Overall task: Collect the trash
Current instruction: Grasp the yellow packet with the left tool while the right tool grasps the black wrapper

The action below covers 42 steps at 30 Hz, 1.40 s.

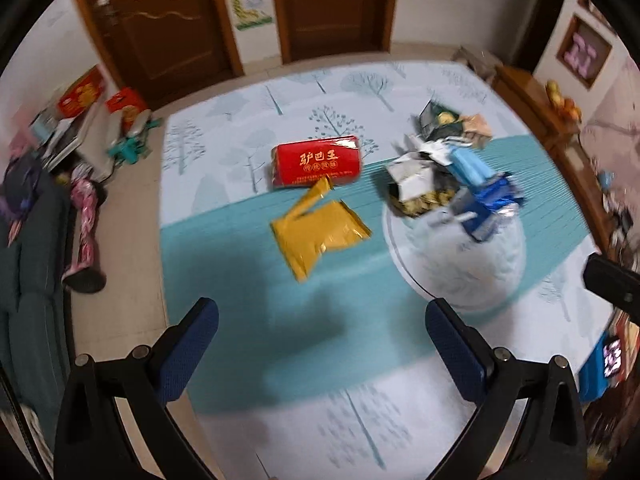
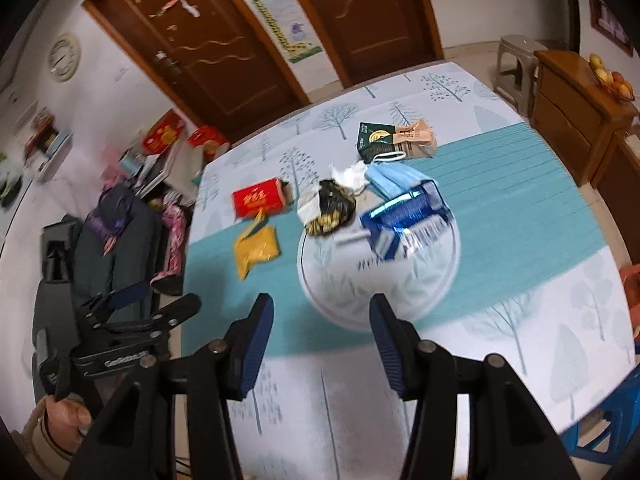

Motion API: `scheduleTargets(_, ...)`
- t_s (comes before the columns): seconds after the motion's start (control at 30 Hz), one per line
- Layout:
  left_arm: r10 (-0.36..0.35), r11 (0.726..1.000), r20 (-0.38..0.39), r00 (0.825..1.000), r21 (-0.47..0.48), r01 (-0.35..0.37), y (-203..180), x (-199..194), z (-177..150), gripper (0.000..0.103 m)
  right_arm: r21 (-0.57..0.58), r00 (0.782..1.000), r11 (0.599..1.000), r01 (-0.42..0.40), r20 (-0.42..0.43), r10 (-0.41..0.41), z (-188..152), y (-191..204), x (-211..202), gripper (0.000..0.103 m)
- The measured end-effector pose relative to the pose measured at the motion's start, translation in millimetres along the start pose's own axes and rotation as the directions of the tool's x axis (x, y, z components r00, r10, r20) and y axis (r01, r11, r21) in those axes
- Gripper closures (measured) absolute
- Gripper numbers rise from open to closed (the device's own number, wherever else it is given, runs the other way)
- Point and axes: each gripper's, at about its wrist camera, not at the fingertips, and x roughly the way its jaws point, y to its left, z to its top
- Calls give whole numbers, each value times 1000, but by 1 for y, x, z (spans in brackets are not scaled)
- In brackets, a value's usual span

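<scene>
Blurred blue wrapper (image 1: 490, 210), plate (image 1: 460, 272) partly hidden

A lived-in home: two brown panelled doors (image 2: 208, 60) flank a child's height chart (image 2: 280, 12) (giraffe-patterned), a round wall clock (image 2: 64, 58) hangs left, and a fruit bowl (image 2: 612, 78) tops a wooden cabinet (image 2: 568, 100) beyond the table's (image 2: 520, 208) right edge.

Even indoor light, motion blur — fisheye-bent edges, dark corners
</scene>
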Motion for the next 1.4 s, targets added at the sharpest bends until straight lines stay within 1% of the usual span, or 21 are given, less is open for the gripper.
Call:
scheduleTargets(0.1, -22, 999, -68, 997, 40, 24, 7, 38, 23, 1, 23, 1000, 1000, 20, -6, -20, 17, 4, 24, 52)
scheduleTargets(0.13, -41, 997, -96, 995, 62, 47, 8, 53, 29, 1, 25, 1000, 999, 28, -9, -28, 22, 4, 31, 48)
scheduleTargets(0.17, -46, 995, -115, 992, 79, 55, 8, 63, 31, 1, 26, 999, 999, 36, -14, -35, 27, 4, 38, 39)
scheduleTargets(0.2, -48, 993, -136, 989, 100, 62, 8, 74, 34, 1, 27, 999, 999, 38, -17, -38, 30, 4, 43, 37)
scheduleTargets(0.33, -32, 986, -207, 978, 157, 65, 7, 112, 38, 1, 25, 998, 998, 55, -31, -55, 43, 4, 64, 36)
scheduleTargets(0.47, -20, 981, -227, 974, 186, 64, 8, 133, 43, 1, 28, 996, 997, 78, -52, -77, 55, 3, 85, 36)
scheduleTargets(0.63, -24, 981, -234, 972, 184, 69, 10, 150, 55, 1, 12, 992, 994, 105, -67, -104, 71, 5, 111, 36)
scheduleTargets(0.73, -15, 982, -242, 970, 181, 60, 11, 158, 62, 1, 6, 990, 993, 119, -76, -118, 80, 5, 126, 36)
scheduleTargets(0.83, -48, 984, -244, 969, 155, 87, 15, 162, 69, 6, -12, 987, 991, 136, -90, -136, 89, 7, 142, 36)
scheduleTargets(0.87, -49, 984, -234, 971, 156, 88, 14, 161, 70, 11, -20, 985, 990, 138, -99, -139, 91, 8, 148, 36)
scheduleTargets(0.93, -54, 984, -216, 975, 156, 89, 13, 157, 73, 26, -35, 984, 990, 138, -111, -141, 94, 9, 157, 36)
scheduleTargets(0.97, -57, 985, -200, 978, 151, 89, 12, 153, 74, 43, -46, 982, 989, 141, -121, -145, 95, 11, 163, 36)
scheduleTargets(1.0, -57, 986, -192, 980, 144, 86, 12, 150, 76, 58, -52, 981, 989, 140, -127, -146, 95, 12, 166, 36)
scheduleTargets(1.03, -56, 988, -196, 979, 132, 82, 14, 151, 78, 61, -61, 980, 989, 137, -135, -144, 95, 13, 171, 36)
scheduleTargets(1.1, -68, 992, -201, 977, 94, 88, 18, 149, 79, 73, -73, 977, 988, 138, -155, -148, 94, 14, 181, 36)
scheduleTargets(1.13, -81, 992, -205, 975, 74, 98, 21, 149, 79, 76, -72, 976, 989, 130, -166, -141, 94, 14, 185, 36)
scheduleTargets(1.17, -97, 993, -211, 973, 47, 109, 24, 149, 79, 84, -65, 976, 991, 116, -177, -126, 93, 13, 190, 36)
scheduleTargets(1.27, -135, 991, -223, 965, -31, 132, 35, 146, 72, 87, -52, 975, 995, 85, -200, -94, 91, 12, 196, 38)
scheduleTargets(1.4, -158, 986, -199, 967, -82, 145, 39, 130, 59, 89, -92, 976, 991, 93, -186, -109, 87, 20, 193, 42)
